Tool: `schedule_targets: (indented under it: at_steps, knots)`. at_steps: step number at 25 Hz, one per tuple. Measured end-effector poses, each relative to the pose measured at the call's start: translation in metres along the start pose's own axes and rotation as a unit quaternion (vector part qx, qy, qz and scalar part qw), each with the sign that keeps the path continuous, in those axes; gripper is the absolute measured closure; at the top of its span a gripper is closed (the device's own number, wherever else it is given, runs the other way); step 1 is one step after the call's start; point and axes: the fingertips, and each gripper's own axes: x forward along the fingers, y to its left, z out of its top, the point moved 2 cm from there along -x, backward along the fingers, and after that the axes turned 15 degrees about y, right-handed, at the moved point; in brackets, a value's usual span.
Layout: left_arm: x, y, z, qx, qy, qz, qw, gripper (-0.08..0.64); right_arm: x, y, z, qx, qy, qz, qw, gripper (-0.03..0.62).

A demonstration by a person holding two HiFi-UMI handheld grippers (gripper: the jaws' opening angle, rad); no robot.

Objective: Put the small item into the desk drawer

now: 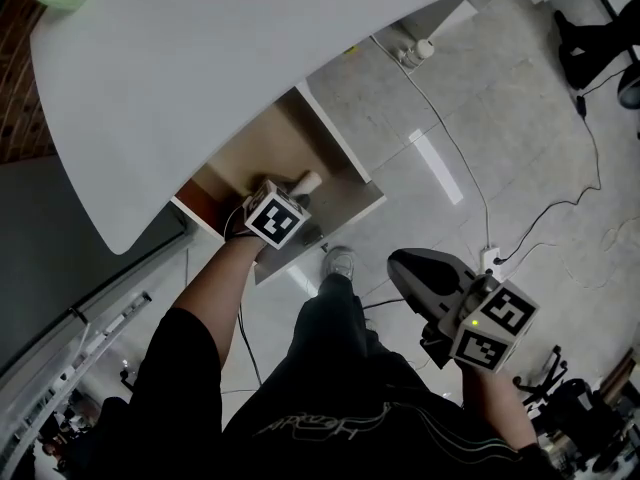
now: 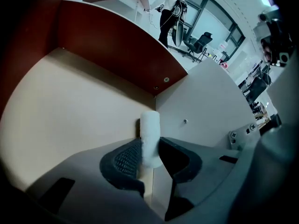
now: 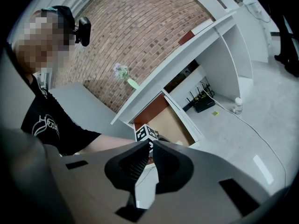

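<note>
- Grey tiled floor (image 1: 520, 108) lies below me, with a white desk (image 1: 200, 58) and its open drawer (image 1: 262, 148).
- My left gripper (image 2: 150, 149) reaches into the drawer, fingers clamped on the item (image 2: 150, 129), a small white cylinder.
- That item is inside the drawer, pointing toward a back corner; I cannot tell whether it touches the tan bottom.
- My right gripper (image 3: 147, 158) is well apart from the drawer, over the floor, fingers drawn together and empty.

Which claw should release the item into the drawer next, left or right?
Left: the left claw grips the small white cylinder inside the open tan drawer; the right claw hangs empty, away.
</note>
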Motion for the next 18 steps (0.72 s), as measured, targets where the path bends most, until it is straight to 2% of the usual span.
schedule_targets:
  at_steps: [3, 10, 15, 18]
  knots:
    - [0.003, -0.002, 0.002, 0.010, 0.013, 0.005, 0.9999, 0.425, -0.002, -0.003, 0.004, 0.000, -0.005, 0.005, 1.000, 0.538]
    - [0.003, 0.000, 0.001, 0.017, 0.004, 0.011, 0.9998, 0.400, 0.000, 0.002, 0.006, -0.007, -0.011, 0.020, 1.000, 0.538]
    - [0.000, -0.005, 0.000, 0.003, -0.001, 0.010, 0.9999, 0.357, -0.011, 0.002, -0.014, -0.008, -0.013, 0.023, 1.000, 0.538]
    - [-0.012, -0.005, -0.003, -0.025, -0.018, 0.011, 0.9995, 0.339, -0.018, 0.007, -0.023, -0.013, -0.014, 0.024, 1.000, 0.538]
